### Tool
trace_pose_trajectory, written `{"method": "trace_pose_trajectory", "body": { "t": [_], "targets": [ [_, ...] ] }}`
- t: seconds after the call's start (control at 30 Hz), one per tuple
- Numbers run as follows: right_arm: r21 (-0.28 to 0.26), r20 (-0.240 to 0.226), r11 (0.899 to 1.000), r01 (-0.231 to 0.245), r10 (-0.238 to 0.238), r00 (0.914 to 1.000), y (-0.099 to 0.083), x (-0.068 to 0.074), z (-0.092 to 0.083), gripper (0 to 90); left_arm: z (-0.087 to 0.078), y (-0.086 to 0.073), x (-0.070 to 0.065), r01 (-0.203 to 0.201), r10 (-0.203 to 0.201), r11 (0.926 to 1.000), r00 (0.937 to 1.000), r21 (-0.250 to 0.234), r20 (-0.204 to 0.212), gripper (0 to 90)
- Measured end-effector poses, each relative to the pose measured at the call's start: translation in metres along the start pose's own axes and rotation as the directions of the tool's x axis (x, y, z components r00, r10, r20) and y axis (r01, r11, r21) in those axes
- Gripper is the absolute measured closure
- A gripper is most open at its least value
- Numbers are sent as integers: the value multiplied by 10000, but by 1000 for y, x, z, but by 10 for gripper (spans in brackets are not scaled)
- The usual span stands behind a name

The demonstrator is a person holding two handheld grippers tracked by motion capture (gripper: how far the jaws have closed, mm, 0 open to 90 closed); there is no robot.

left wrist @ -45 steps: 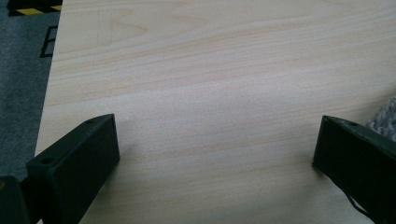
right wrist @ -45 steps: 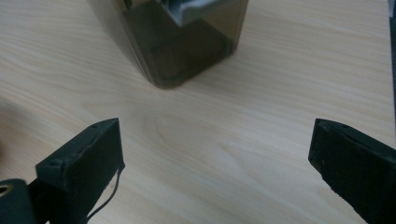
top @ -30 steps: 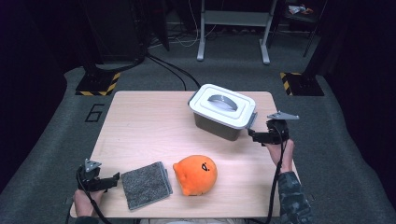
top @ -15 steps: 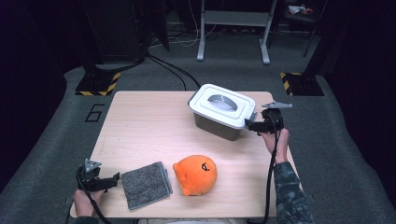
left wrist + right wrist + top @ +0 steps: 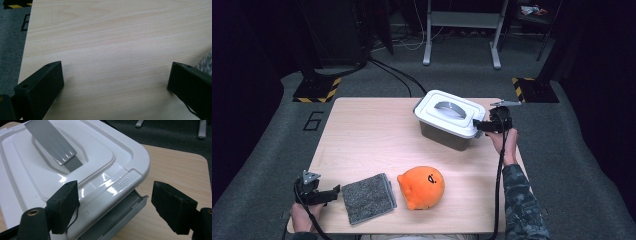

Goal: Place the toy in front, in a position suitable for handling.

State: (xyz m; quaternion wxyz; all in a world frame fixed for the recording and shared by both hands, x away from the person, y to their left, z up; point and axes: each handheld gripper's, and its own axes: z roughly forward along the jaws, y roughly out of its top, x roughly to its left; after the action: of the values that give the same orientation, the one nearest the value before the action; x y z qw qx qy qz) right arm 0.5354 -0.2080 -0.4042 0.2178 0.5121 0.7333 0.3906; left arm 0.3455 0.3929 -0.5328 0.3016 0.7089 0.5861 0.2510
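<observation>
Two grippers in use; right gripper (image 5: 481, 126) at the near right corner of the box (image 5: 447, 122), fingers (image 5: 63, 207) parted and just now narrowing, one over the white lid (image 5: 75, 170), the other beyond the corner, the lid's edge between them, pads not yet pressing; left gripper (image 5: 328, 194) idle at the counter's near left, fingers (image 5: 42, 87) wide with nothing between, just beside the grey cloth (image 5: 368, 198).

Step, as judged: grip the lid's lip by the grey latch (image 5: 117, 220); close squarely on the rim, not the slick curved corner; lift evenly so the box stays put.

Box: far right of counter (image 5: 362, 135), upright, lid on, grey handle flat.

Orange plush (image 5: 422, 186): near centre, apart from box.

Surface: pale wood grain.

Room: dim; grey carpet; hazard-striped stand feet; metal frame legs behind.
</observation>
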Motion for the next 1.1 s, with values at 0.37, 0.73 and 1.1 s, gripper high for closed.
{"method": "trace_pose_trajectory", "body": {
  "t": [0.37, 0.73, 1.1],
  "targets": [
    [74, -500, 9996, -268, 272, 9984, 0, 0, 9, 248, 0, 0, -1, -32, 32, 10000, 10000, -5, 22, 0],
    [268, -438, 9991, -323, 335, 9985, 5, -1, 11, 323, 0, -1, -1, -76, 77, 9999, 9999, -119, 70, 0],
    [328, -750, 9995, -21, 46, 9972, 10, -1, 16, 337, 0, -1, -1, -80, 81, 9998, 9999, -155, 61, 1]
  ]
}}
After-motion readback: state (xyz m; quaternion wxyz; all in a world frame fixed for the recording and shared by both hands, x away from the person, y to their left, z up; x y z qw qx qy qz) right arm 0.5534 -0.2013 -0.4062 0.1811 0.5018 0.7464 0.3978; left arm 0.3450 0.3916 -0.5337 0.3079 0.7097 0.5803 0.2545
